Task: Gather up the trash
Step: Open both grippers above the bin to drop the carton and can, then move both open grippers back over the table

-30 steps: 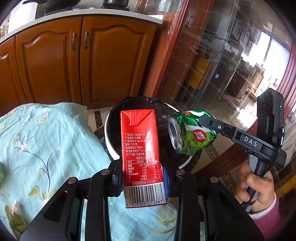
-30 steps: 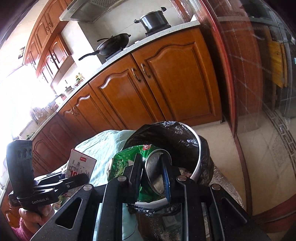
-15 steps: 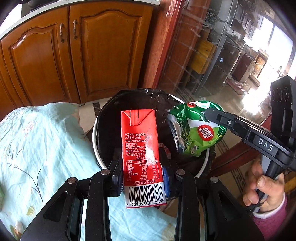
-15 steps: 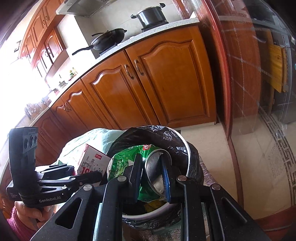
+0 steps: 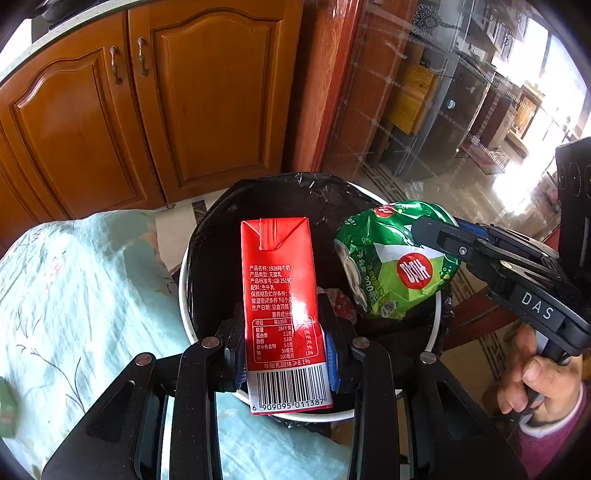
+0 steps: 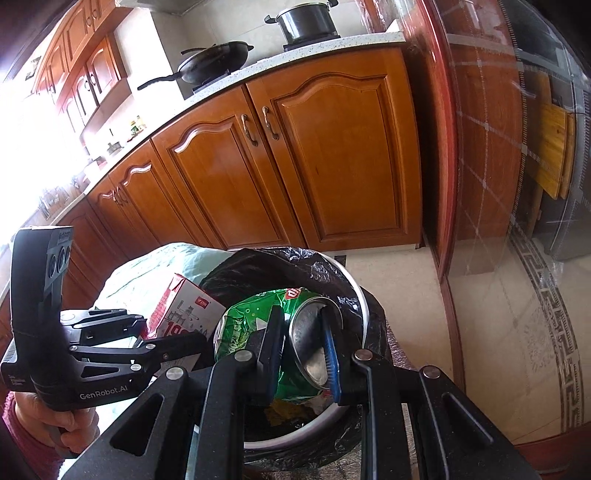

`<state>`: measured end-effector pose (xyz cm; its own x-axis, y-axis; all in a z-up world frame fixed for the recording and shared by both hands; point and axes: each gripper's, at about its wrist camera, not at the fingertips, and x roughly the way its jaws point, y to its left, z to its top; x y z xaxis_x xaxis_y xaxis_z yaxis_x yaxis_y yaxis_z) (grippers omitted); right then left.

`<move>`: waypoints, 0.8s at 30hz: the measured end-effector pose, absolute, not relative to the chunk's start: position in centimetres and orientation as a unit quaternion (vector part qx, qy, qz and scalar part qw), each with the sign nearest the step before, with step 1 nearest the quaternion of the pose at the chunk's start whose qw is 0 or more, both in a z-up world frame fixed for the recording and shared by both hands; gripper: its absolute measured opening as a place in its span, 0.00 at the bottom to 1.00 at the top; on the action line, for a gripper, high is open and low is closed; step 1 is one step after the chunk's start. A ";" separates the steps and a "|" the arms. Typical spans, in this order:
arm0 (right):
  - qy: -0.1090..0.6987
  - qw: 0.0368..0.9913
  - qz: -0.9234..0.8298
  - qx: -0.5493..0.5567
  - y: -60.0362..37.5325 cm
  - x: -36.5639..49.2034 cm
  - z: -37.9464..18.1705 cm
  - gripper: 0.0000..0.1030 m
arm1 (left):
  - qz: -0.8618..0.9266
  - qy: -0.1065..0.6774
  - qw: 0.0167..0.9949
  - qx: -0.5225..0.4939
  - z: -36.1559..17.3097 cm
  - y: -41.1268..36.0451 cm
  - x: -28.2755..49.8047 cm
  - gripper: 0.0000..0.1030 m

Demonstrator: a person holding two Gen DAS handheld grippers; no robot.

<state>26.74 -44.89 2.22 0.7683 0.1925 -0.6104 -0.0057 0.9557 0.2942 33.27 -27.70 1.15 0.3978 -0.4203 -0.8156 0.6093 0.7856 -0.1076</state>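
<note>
With our left gripper [image 5: 284, 354] clamping the milk carton [image 5: 282, 299] and our right gripper [image 6: 303, 354] clamping the crushed green can [image 6: 258, 328] over the trash bin [image 5: 184, 295], we judge a careless release could bounce the carton off the near rim.

I'm looking into a home kitchen: wooden cabinet doors [image 6: 332, 155] run under a pale speckled worktop [image 6: 303, 51], with a black wok [image 6: 214, 61] at eleven o'clock and a lidded pot [image 6: 306, 20] at twelve on a hob.

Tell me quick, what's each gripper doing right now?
Left gripper: closed on the red milk carton, over the trash bin.
Right gripper: closed on the crushed green can, over the same bin.
</note>
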 end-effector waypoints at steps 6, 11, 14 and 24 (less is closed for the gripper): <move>0.345 0.928 0.052 0.132 -45.0 27.4 1.9 0.20 | -0.307 0.461 0.826 0.103 0.8 -28.0 33.9 0.29; 0.348 0.927 0.050 0.132 -45.2 27.8 1.8 0.20 | -0.301 0.469 0.824 0.100 0.4 -28.2 34.3 0.30; 0.352 0.924 0.054 0.141 -45.6 28.2 1.6 0.24 | -0.302 0.470 0.824 0.093 0.5 -28.2 34.3 0.43; 0.337 0.922 0.054 0.183 -46.4 27.0 1.7 0.38 | -0.296 0.441 0.846 0.053 1.9 -24.5 32.0 0.50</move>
<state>27.00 -46.37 1.67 0.7676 0.2226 -0.6010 0.0240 0.9271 0.3740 32.01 -24.55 1.85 0.4360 -0.4545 -0.7767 0.5479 0.8187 -0.1715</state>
